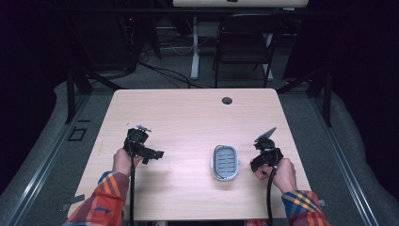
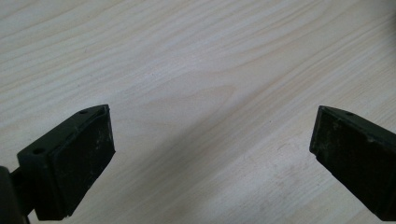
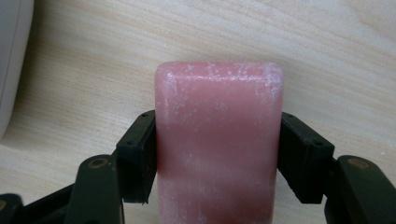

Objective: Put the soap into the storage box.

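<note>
Your right claw (image 3: 219, 154) is clamped on the pink soap bar (image 3: 219, 144); next, lift it over to the soap dish (image 1: 225, 162). Your left claw (image 2: 212, 154) hangs wide open, holding nothing.

Pink soap bar (image 3: 219, 140) ran off the bottom edge of the right gripper view, near end unseen; its sides sat hidden behind the clamping pads. White soap dish (image 3: 11, 60) cut by left edge there.

Soap dish (image 1: 225, 162) lies beside right claw (image 1: 256, 165) (left claw (image 1: 157, 154) apart).
</note>
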A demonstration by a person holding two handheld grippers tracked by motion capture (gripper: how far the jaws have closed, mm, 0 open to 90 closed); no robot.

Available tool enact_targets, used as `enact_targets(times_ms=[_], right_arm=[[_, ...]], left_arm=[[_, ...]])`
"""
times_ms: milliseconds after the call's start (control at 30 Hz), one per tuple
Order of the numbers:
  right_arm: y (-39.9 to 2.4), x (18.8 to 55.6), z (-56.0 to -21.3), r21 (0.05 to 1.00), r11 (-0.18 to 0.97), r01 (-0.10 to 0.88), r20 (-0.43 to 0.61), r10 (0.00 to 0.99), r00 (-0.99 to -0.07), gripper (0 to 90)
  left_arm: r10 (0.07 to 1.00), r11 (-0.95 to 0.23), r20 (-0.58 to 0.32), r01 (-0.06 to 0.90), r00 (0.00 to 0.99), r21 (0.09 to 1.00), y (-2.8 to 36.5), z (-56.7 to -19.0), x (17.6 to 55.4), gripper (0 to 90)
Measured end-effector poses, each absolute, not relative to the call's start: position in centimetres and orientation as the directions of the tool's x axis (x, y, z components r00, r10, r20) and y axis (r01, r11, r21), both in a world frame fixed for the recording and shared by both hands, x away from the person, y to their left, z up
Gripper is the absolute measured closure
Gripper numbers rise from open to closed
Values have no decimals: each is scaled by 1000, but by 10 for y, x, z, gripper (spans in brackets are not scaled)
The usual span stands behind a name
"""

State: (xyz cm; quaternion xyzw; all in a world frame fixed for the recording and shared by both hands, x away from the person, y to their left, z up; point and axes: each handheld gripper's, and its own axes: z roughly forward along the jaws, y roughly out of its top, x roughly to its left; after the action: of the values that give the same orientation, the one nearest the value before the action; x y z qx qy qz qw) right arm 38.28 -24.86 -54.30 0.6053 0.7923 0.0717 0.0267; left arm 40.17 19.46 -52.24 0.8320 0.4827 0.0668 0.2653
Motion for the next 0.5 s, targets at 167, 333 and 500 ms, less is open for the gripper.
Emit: enact_targets(times_ms=[167, 333, 500], right_arm=[[-247, 384, -541, 134, 300, 945, 34, 951, -307, 368], [-252, 386, -532, 155, 299, 941, 59, 948, -311, 369], [-255, 388, -527, 170, 287, 943, 66, 951, -301, 369]], left_arm=[[837, -396, -145, 766, 528, 507, 195, -522, 402, 0], [834, -395, -152, 767, 530, 506, 195, -522, 402, 0], [833, -397, -149, 765, 532, 508, 195, -522, 402, 0]])
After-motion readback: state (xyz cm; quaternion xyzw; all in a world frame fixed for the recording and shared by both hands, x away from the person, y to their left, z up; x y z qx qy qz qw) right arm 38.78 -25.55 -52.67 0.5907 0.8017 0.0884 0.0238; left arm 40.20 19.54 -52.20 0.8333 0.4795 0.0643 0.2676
